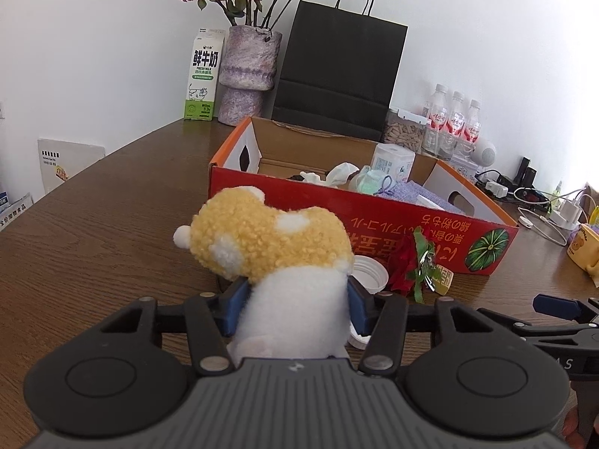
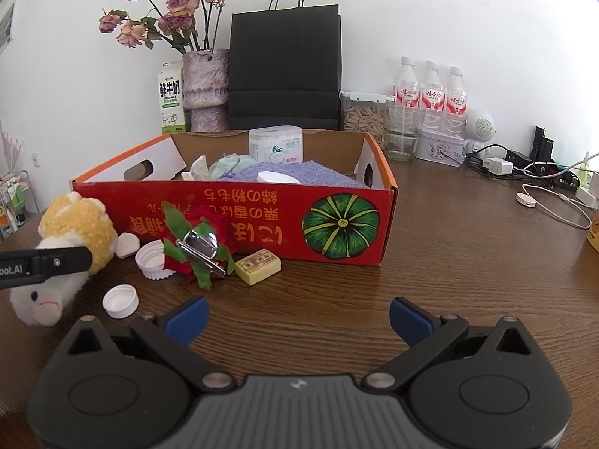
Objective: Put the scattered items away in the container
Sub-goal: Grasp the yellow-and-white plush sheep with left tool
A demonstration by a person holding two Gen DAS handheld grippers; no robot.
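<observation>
Plush toy on table, just before red box, clamped between left gripper pads. Grasp step in hand; next calls for lifting over near wall into box. Right gripper spread wide, empty, over bare tabletop.

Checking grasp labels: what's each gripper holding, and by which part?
Left gripper: jaws closed on the yellow-and-white plush toy animal, across its white midsection. Right gripper: open, holding nothing.
</observation>
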